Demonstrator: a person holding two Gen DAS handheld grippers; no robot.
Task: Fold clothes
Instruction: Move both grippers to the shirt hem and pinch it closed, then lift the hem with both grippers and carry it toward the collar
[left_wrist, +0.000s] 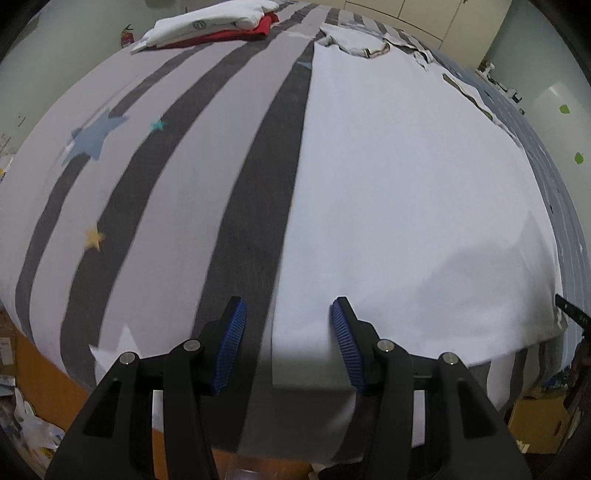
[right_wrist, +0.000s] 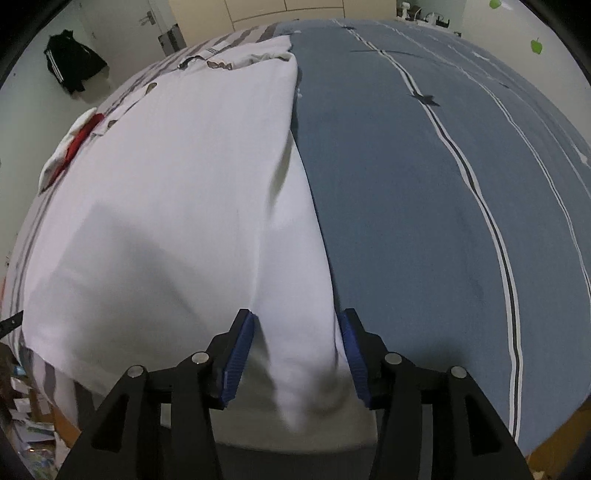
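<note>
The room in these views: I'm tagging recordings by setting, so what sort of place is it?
Most likely a bedroom at home. A white garment is spread on a bed with a striped, star-printed cover, folded clothes are stacked at its far end, and a black jacket hangs on the wall.

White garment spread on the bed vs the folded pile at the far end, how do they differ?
The white garment lies spread flat in one wide layer; the folded pile is compact and stacked. The garment is all white apart from dark trim near its collar; the pile shows a red piece under white ones. The garment reaches the near bed edge by the grippers; the pile sits at the far end. Both rest on the striped bedcover.
</note>
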